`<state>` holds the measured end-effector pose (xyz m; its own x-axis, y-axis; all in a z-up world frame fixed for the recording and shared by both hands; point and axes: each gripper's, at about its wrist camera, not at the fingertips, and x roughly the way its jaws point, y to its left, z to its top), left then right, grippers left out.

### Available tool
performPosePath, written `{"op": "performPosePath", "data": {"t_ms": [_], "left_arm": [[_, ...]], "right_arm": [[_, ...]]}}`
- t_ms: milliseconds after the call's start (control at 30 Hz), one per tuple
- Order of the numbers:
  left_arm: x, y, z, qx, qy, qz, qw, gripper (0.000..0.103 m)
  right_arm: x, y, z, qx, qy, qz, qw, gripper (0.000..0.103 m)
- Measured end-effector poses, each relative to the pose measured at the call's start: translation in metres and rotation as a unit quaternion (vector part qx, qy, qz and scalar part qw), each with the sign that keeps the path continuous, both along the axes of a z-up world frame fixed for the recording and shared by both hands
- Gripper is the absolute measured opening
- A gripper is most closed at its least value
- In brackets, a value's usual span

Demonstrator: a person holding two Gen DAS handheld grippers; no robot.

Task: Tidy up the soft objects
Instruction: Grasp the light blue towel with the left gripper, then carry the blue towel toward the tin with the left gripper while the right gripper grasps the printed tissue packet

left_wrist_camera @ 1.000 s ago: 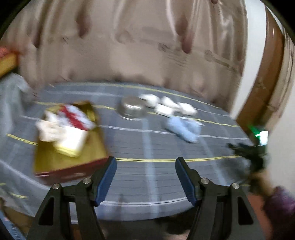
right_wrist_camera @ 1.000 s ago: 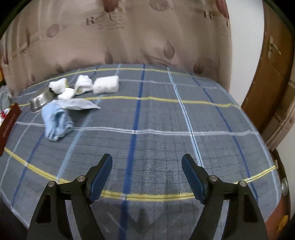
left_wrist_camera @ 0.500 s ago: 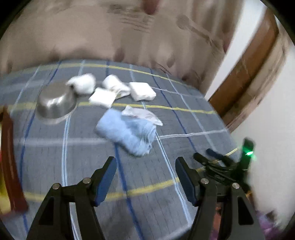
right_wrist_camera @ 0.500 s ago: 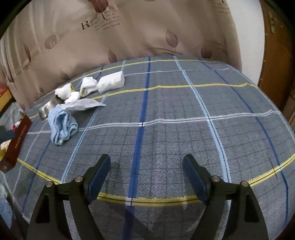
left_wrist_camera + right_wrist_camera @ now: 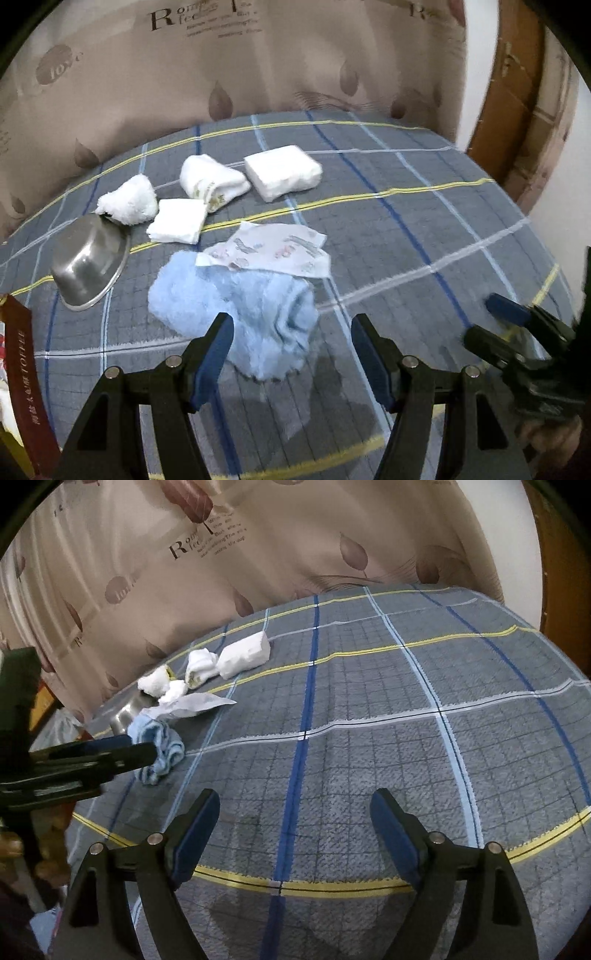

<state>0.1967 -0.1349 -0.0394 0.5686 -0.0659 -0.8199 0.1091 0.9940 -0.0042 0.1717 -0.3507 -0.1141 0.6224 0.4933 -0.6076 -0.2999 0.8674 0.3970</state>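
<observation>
Nothing is sorted yet. My left hand-held gripper [image 5: 291, 350] hangs wide open and empty just before the blue towel [image 5: 236, 306]; the right hand-held gripper [image 5: 295, 823], jaws just opening, holds nothing over bare blanket [image 5: 369, 709].

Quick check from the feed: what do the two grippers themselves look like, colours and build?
Both match. The left gripper and right gripper each have two black angular plastic fingers, fixed with round silver screws and tipped with flat blue pads. Seen from the side in the right wrist view, the left one is a long black frame with the same blue pad. No cables, markings or sleeves are clear.
</observation>
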Motion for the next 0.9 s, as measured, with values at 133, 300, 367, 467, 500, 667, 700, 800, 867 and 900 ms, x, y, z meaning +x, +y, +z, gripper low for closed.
{"op": "performPosePath", "data": {"t_ms": [133,300,367,467,500,667,700,800,867,900], "left_arm": [[0.015,0.002,-0.010,0.018,0.010,0.028,0.9994,0.068],[0.015,0.013,-0.013,-0.016,-0.010,0.050,0.9986,0.037],[0.015,0.023,-0.015,-0.040,0.003,0.065,0.9971,0.008],[0.001,0.031,-0.009,-0.048,-0.010,0.072,0.9962,0.007],[-0.004,0.032,-0.007,-0.048,-0.013,0.071,0.9963,0.007],[-0.037,0.050,0.009,-0.068,-0.031,0.076,0.9943,0.007],[-0.045,0.054,0.014,-0.072,-0.037,0.079,0.9936,0.007],[-0.065,0.068,0.029,-0.091,-0.055,0.081,0.9910,0.007],[-0.077,0.074,0.039,-0.094,-0.068,0.079,0.9901,0.007],[-0.083,0.077,0.044,-0.095,-0.075,0.075,0.9898,0.007]], "right_arm": [[0.001,-0.004,0.000,0.021,0.003,0.003,1.000,0.083],[0.003,-0.006,-0.001,0.033,0.004,0.005,0.999,0.083],[0.002,-0.006,-0.001,0.032,0.005,0.005,0.999,0.083],[0.002,-0.005,0.000,0.030,0.005,0.005,1.000,0.083],[0.002,-0.005,0.000,0.029,0.005,0.005,1.000,0.083],[0.004,-0.002,0.001,0.014,0.006,0.005,1.000,0.083],[0.004,-0.001,0.002,0.007,0.008,0.004,1.000,0.083],[0.006,0.004,0.005,-0.003,0.018,0.005,1.000,0.085],[0.011,0.005,0.008,0.034,0.036,0.015,0.999,0.085],[0.014,0.007,0.012,0.057,0.043,0.017,0.997,0.085]]}}
